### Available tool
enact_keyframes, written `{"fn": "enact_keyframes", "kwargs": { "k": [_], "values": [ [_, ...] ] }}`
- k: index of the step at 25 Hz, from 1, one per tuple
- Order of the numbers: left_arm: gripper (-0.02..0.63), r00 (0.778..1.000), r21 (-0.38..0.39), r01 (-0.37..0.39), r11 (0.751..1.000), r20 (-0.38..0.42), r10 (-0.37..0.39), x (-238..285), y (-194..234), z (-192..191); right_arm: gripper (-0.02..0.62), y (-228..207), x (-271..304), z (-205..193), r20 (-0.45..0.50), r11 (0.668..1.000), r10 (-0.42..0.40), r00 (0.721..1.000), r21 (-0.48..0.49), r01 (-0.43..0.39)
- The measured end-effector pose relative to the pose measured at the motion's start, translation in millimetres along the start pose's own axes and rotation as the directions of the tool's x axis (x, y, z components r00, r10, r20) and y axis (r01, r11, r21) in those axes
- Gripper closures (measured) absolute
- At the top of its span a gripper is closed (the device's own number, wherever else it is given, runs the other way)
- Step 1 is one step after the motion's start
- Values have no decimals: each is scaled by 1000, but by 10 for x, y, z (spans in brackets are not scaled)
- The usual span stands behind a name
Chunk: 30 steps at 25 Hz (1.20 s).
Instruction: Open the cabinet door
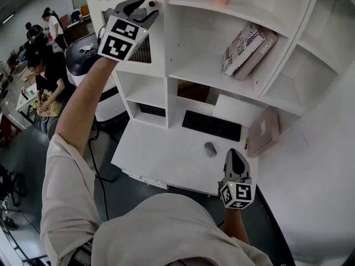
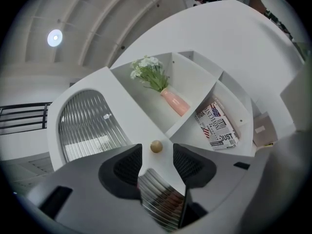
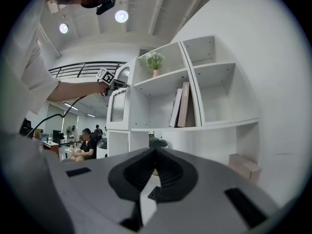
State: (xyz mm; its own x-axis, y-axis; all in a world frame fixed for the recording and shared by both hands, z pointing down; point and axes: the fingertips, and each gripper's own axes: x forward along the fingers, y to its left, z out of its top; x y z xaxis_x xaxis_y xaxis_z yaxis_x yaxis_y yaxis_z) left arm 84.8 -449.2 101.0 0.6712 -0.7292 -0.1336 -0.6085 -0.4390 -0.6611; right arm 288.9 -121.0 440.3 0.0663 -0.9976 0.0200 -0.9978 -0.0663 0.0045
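Three views, logged in turn

1. Head view. My left gripper (image 1: 145,9) is raised to the upper left of the white shelf unit (image 1: 166,87). Its tips are at the small knob (image 1: 151,4) of the cabinet door (image 1: 143,50), a white door with ribbed glass that I judge not yet opened. My right gripper (image 1: 236,154) hangs low over the desk (image 1: 150,154), near the mouse (image 1: 210,149) and keyboard (image 1: 212,125), well apart from the door.

2. Left gripper view. Claw apart. The round, brass-coloured knob sits between the two tips and just ahead of them. I see neither pad touching it. A pink vase (image 2: 174,102) of flowers and a book (image 2: 219,126) stand in the open compartments beyond.

3. Right gripper view. Claw together, with nothing between the pads. The raised left arm shows far off at the door.

Hazards, as I judge them:
- The knob is small and round and is only at the tips. Closing this shallow could pinch its front curve and let it slip out on the pull.
- An off-centre squeeze could push the knob aside and strike the door frame.
- Pulling straight back instead of along the door's swing could drag the pads off
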Motion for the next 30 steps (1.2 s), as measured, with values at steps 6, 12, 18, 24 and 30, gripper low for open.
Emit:
{"fn": "enact_keyframes", "kwargs": {
  "k": [6, 12, 18, 24, 30],
  "values": [
    [449, 1000, 15, -15, 1000, -5, 15, 89, -1, 24, 592, -117, -46, -35, -6, 1000, -26, 1000, 4, 26],
    [521, 999, 35, -44, 998, -4, 44, 118, 13, 40, 592, -192, -60, -51, -5, 999, -33, 999, 7, 33],
    [528, 999, 40, -48, 998, -17, 48, 153, 22, 33, 592, -246, -83, -55, -6, 999, -42, 999, 6, 42],
    [535, 997, 59, -77, 995, -16, 79, 177, 15, 37, 592, -327, -86, -99, -16, 999, -45, 999, 7, 46],
    [537, 996, 103, -85, 991, -27, 88, 169, 16, 44, 592, -322, -69, -86, -18, 999, -31, 999, 6, 31]
  ]
}}
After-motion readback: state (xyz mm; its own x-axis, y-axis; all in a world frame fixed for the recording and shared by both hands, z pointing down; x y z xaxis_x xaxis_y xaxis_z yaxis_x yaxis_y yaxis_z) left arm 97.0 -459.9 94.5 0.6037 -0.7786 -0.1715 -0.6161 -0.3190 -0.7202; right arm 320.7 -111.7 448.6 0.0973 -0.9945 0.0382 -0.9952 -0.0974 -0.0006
